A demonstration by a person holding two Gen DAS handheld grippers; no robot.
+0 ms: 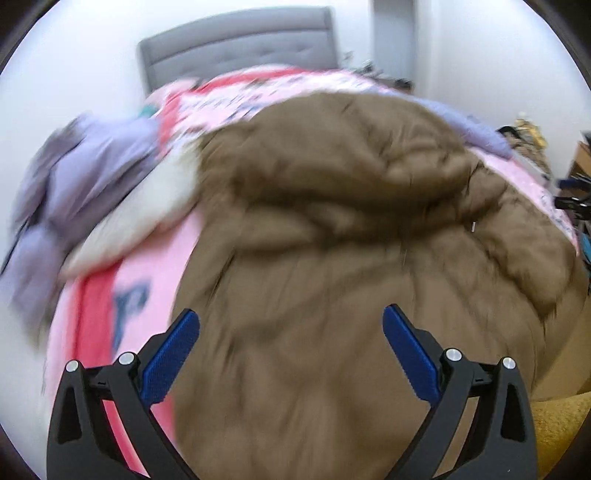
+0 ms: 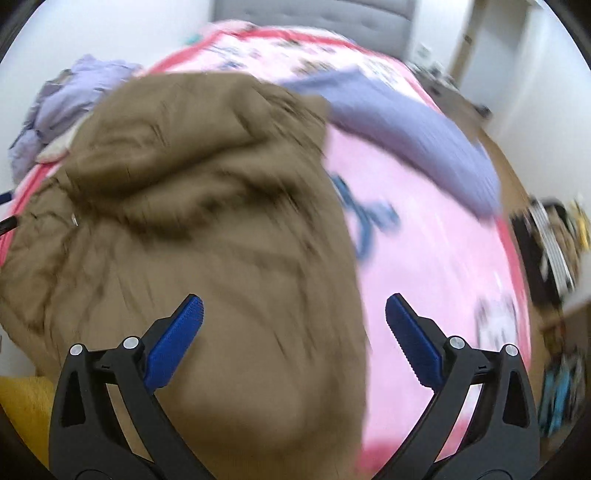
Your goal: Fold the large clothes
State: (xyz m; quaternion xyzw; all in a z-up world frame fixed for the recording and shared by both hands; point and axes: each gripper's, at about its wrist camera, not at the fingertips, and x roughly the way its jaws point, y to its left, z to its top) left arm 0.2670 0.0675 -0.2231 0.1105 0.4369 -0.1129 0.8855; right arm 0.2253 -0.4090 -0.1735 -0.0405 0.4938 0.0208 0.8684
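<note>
- Bed with pink printed cover: bears the brown padded coat, which lies spread across its near half, hood toward the grey headboard.
- Coat: likely bulky, soft and springy, with a slippery shell; best taken at hem corners or sleeve cuffs.
- Left gripper, right gripper: both spread wide and empty above the coat.

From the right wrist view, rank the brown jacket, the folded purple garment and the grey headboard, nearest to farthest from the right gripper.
1. Brown jacket: directly under the open right gripper, spreading left.
2. Folded purple garment: upper right, on the pink bedspread.
3. Grey headboard: top, at the bed's far end.
</note>
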